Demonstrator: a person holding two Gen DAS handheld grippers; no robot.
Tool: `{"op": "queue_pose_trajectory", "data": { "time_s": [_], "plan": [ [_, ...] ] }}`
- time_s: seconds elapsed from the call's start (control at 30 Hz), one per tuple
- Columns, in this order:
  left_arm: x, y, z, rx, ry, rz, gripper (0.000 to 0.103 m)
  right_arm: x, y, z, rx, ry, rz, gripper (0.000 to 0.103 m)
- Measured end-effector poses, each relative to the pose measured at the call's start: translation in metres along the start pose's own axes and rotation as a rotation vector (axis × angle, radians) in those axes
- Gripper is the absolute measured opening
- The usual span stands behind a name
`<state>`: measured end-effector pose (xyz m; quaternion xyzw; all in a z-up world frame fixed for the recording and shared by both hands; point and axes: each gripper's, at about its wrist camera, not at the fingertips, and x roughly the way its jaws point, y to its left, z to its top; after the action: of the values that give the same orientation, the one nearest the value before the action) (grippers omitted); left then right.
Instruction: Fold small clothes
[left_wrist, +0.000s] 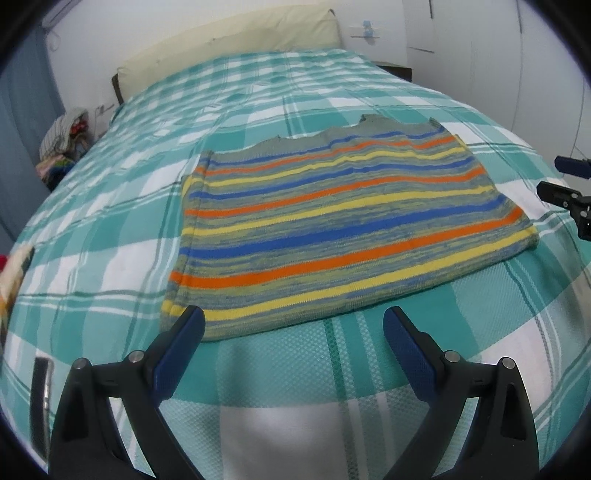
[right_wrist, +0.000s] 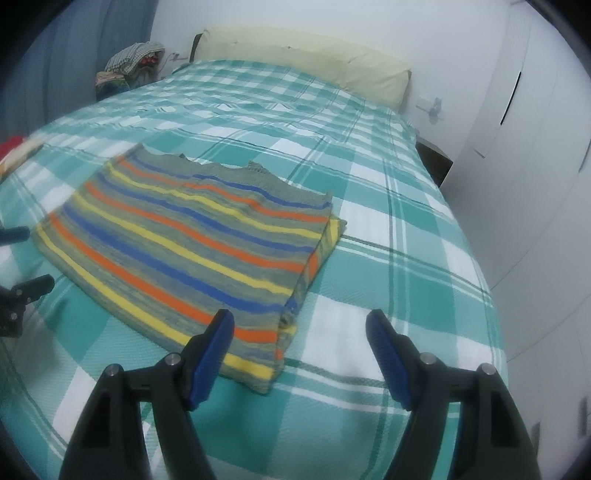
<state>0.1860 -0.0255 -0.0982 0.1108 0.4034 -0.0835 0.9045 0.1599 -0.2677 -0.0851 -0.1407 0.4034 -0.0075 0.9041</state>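
Striped sweater (left_wrist: 332, 221) flat on bed (left_wrist: 129, 206)

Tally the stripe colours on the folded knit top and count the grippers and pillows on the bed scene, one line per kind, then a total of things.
Striped knit top: 1, with orange, yellow and blue stripes
Grippers: 2, left gripper, right gripper
Pillow: 1
Total: 4

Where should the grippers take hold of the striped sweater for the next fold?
Probably the two near corners of the striped sweater, coming in low from the near edge. It lies flat on the bed cover, sides already folded in, and the left gripper and right gripper each sit by a corner, jaws open.
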Motion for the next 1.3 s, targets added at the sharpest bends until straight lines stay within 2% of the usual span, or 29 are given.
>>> {"op": "queue_pose_trajectory", "data": {
  "time_s": [0.17, 1.3],
  "plan": [
    [-0.0043, 0.0010, 0.0008, 0.004, -0.019, 0.013, 0.098, -0.0016, 0.0002, 0.0000, -0.009, -0.007, -0.014, 0.073],
    [-0.0026, 0.0049, 0.0001, 0.002, -0.010, 0.014, 0.098, -0.0007, 0.0010, 0.0002, -0.022, -0.008, -0.023, 0.073]
  ]
}}
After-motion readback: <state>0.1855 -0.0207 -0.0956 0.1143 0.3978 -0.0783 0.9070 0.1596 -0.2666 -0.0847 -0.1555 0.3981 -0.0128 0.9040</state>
